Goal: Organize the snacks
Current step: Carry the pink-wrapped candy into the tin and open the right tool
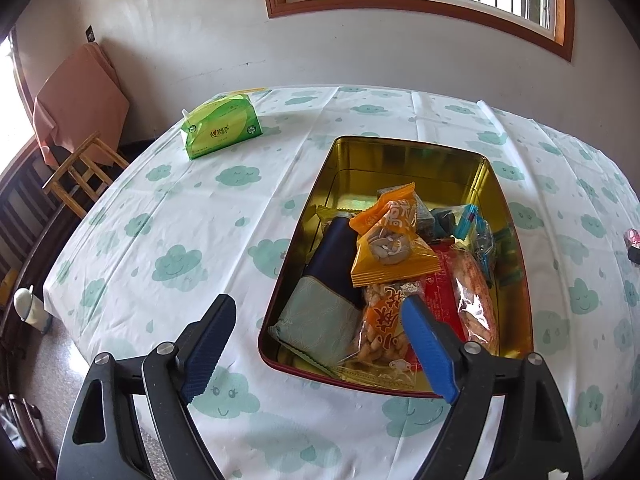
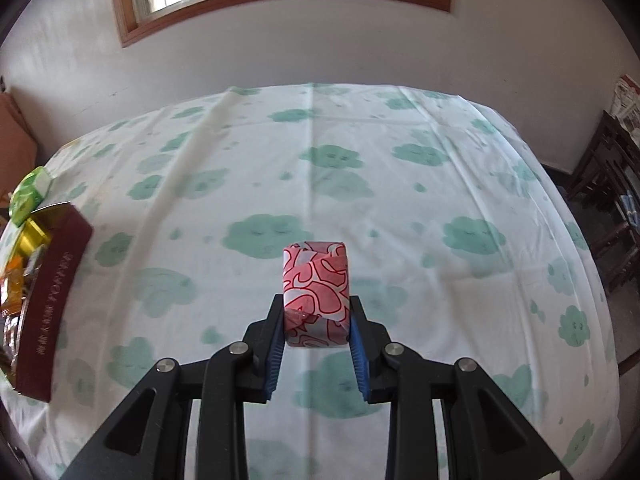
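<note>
The right claw [image 2: 316,320] pinches a pink-and-red wrapped snack block [image 2: 315,294] at lower centre, above the cloud-print desk [image 2: 400,208]. The left claw [image 1: 320,322], spread wide and empty, hangs over the near end of the gold-lined tin [image 1: 400,160], where an orange packet [image 1: 390,240] tops the snacks.

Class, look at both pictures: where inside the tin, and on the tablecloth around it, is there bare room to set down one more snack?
Inside the tin, the far end by the back wall is bare gold floor. The near half is crowded: orange packet, navy packet, grey-green packet, peanuts. Cloth lies bare between the tissue pack and the tin.
</note>
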